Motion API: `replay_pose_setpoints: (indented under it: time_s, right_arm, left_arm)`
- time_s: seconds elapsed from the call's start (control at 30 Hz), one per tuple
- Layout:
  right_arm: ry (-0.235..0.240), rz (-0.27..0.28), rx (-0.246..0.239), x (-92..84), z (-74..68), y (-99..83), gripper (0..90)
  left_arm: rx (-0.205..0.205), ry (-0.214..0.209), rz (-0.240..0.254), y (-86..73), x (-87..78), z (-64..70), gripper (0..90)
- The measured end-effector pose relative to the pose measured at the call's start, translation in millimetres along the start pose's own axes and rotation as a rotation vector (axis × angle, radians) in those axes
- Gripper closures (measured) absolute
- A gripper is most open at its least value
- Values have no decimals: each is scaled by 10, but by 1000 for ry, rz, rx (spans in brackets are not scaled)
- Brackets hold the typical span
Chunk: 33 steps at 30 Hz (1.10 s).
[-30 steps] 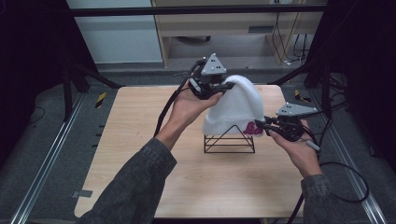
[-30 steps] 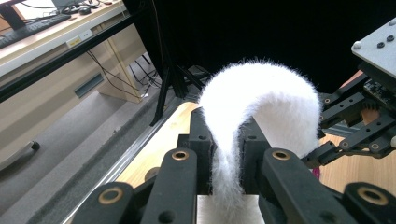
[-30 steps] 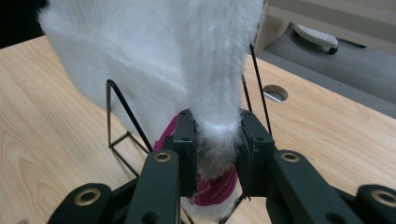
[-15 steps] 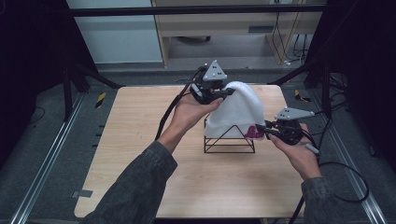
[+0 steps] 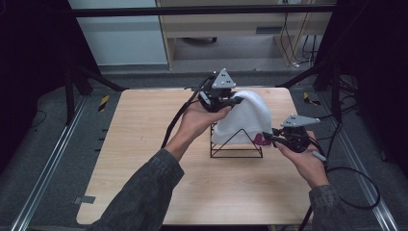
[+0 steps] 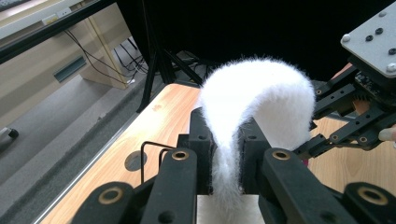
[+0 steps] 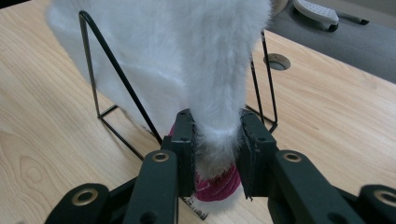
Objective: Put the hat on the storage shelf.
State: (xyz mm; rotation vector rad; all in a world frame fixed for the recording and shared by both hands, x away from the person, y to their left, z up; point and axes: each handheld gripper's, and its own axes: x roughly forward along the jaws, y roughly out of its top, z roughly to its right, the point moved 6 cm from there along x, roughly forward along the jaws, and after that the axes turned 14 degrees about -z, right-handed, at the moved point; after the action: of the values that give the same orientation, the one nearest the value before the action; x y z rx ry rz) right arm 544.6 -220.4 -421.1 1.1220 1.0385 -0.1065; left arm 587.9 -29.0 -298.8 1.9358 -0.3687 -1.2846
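Both pairs of black jaws are closed on 1 fluffy white cloth point(image 5: 243, 118), which appears to be a fuzzy sock or small towel with a magenta patch point(image 5: 262, 140) at its lower end; each pair is seen pinching a band of the white pile between its pads. The wooden table point(image 5: 144, 144) is seen from above, set among dark frame rails and grey floor. On it, near the middle and toward the far edge, a black wire rack point(image 5: 235, 147) with triangular ends is placed, and the cloth is draped over its top like a saddle. The left gripper point(image 5: 226, 100) is held high at the cloth's upper, far end, while the right gripper point(image 5: 276, 139) is held low beside the rack, on the end with the magenta patch. The work is judged to be well advanced: the cloth is already laid across the rack and stretched between the 2 grippers, and what seems left is for it to be straightened, lowered evenly and let go. The rack's thin wires lie just beside the right jaws and could be snagged or dragged. A round cable hole point(image 7: 277, 61) in the tabletop is seen beyond the rack, a yellow and black tool point(image 5: 103, 102) lies on the floor off the table's left side, and the trailing cables hang off the table edge.
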Motion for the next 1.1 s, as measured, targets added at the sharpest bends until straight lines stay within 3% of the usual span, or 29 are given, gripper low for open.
replay_pose_setpoints:
  time_s: [0.37,0.77,1.1]
  right_arm:
    - [-9,-32,20,121,11,-114,702]
    - [2,-40,24,174,-32,-143,682]
    - [6,-32,44,157,-76,-159,562]
  left_arm:
    - [5,-11,-29,-84,115,99,795]
    - [-16,-21,-44,-189,130,57,792]
    - [-25,-31,-112,-352,244,71,785]
